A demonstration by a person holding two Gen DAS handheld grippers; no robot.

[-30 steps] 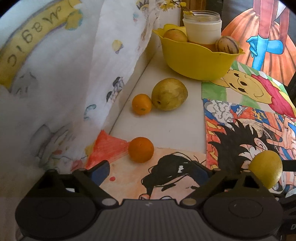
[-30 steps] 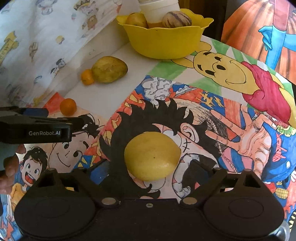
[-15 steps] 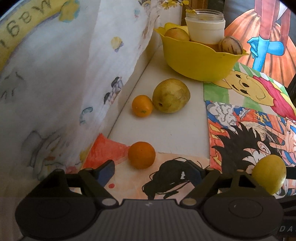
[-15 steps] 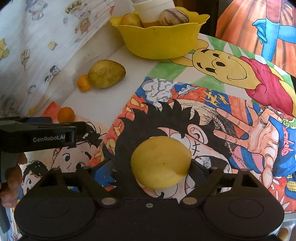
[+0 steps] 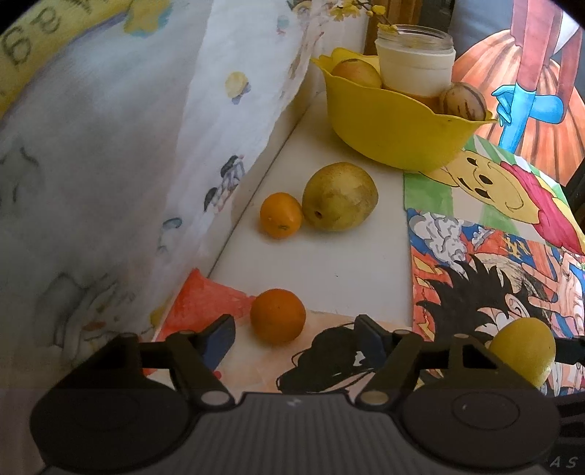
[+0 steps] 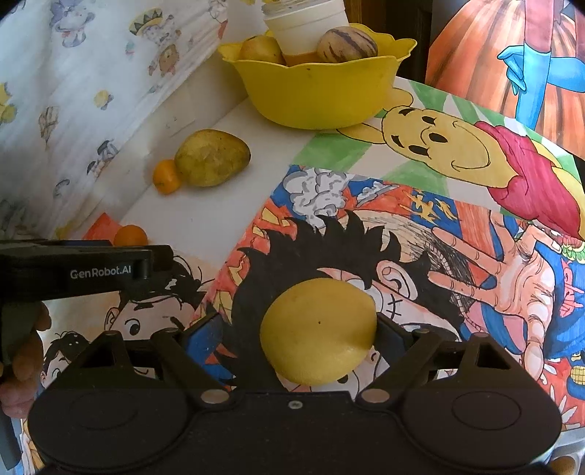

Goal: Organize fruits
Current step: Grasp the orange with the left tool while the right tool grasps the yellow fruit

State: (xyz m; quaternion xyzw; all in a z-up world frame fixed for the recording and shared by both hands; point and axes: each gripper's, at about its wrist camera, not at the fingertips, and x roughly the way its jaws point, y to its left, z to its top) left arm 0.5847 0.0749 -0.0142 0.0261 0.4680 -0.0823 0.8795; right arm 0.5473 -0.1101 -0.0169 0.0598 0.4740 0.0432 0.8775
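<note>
Since a second ago, the left gripper (image 5: 294, 334) has been closing, its blue pads drawing in on either side of the near orange (image 5: 278, 316), which now sits just ahead of the gap between them; I see no contact yet, so I read it as unclenched with nothing held. On my other side the right gripper (image 6: 298, 338) has crept in around the lemon (image 6: 318, 330) and narrowed a little; its right pad looks to be touching the fruit while the left pad stands clear, so I count it as not yet gripping. My worry is rolling: both fruits are round and rest on smooth painted paper, so a pad meeting one side first could nudge the fruit away, and the orange lies near the tips, where it might squirt forward toward the cloth (image 5: 146, 153). The lemon is seated deeper between the fingers and seems the safer catch. Well beyond stands the yellow bowl (image 6: 314, 95), already crowded by a jar (image 6: 305, 27) and two fruits, so a careless drop could bounce out. A second orange (image 5: 280, 215) touches the pear (image 5: 340, 197) between me and the bowl.
</note>
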